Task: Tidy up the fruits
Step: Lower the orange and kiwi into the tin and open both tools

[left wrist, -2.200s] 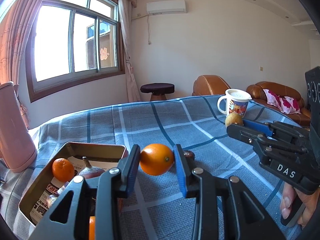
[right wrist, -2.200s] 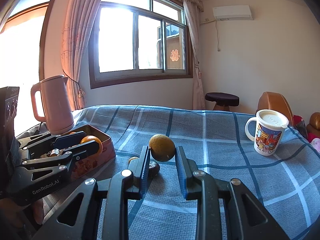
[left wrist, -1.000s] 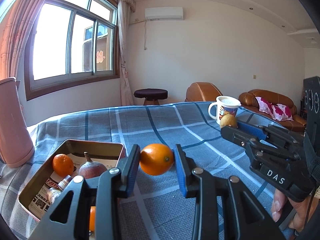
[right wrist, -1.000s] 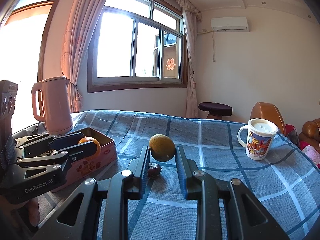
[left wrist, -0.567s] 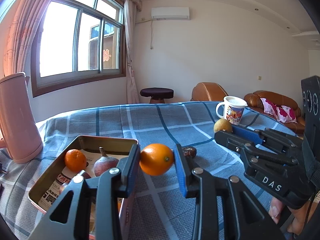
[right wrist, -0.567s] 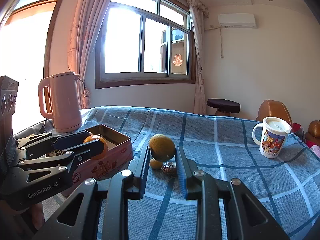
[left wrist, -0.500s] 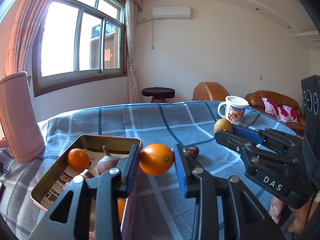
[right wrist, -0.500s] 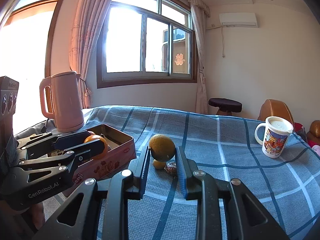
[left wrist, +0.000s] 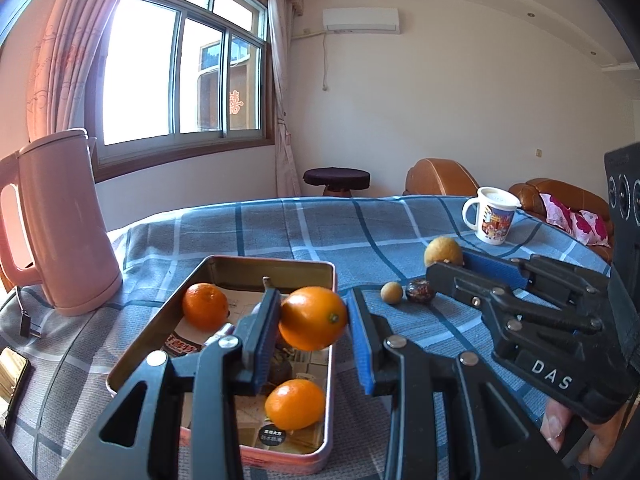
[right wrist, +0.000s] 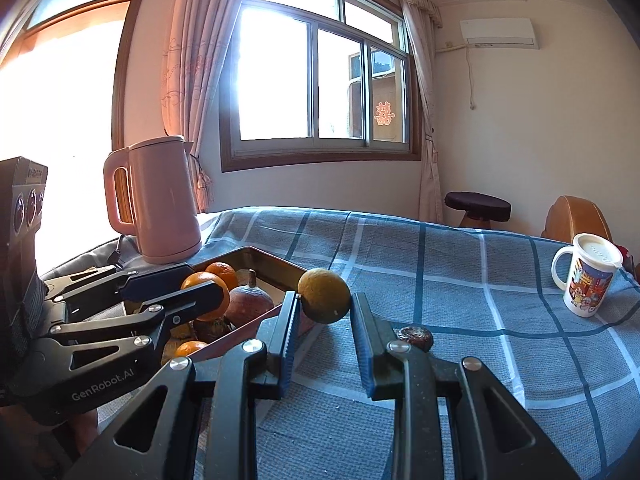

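My left gripper [left wrist: 314,326] is shut on an orange [left wrist: 313,323] and holds it above the open metal tin [left wrist: 276,266]. The tin holds two more oranges [left wrist: 205,310] and a purple-brown fruit, partly hidden by my fingers. My right gripper [right wrist: 324,320] is shut on a yellow-green citrus fruit [right wrist: 325,301], held above the blue checked cloth just right of the tin [right wrist: 256,258]. A small yellow fruit [left wrist: 391,292] and a dark wrinkled fruit [left wrist: 420,291] lie on the cloth. The right gripper [left wrist: 452,262] shows in the left wrist view, the left gripper [right wrist: 200,292] in the right wrist view.
A pink kettle [left wrist: 60,224] stands left of the tin, also in the right wrist view [right wrist: 160,200]. A printed mug [left wrist: 493,221] with a lid stands at the far right. A phone [left wrist: 12,372] lies at the left edge. Sofas and a stool are beyond the table.
Both grippers have moved left toward the tin with their fruits still gripped. The left one now hangs over the tin; the right one is beside its right edge.
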A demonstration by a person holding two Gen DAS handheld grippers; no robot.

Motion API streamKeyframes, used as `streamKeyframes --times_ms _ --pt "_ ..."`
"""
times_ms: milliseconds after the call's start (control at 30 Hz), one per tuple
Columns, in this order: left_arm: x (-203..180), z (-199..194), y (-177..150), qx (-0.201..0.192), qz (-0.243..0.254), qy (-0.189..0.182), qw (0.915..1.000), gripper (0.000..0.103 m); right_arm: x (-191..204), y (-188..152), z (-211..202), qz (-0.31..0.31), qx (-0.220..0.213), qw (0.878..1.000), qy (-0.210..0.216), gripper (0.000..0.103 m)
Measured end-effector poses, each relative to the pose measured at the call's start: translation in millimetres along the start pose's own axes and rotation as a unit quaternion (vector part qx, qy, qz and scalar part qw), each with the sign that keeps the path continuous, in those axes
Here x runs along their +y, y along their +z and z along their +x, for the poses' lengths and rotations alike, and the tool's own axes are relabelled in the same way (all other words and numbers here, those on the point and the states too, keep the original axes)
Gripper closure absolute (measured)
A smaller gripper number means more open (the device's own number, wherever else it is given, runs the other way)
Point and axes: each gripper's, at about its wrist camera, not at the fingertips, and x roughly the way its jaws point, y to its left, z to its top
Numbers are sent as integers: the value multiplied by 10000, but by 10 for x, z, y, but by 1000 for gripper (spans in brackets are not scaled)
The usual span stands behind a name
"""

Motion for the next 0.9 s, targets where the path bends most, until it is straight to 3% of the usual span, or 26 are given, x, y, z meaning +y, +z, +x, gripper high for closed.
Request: streamKeyframes --times_ms 900 --pt "511 5 -59 257 -260 530 9979 67 512 67 248 -478 113 9981 362 75"
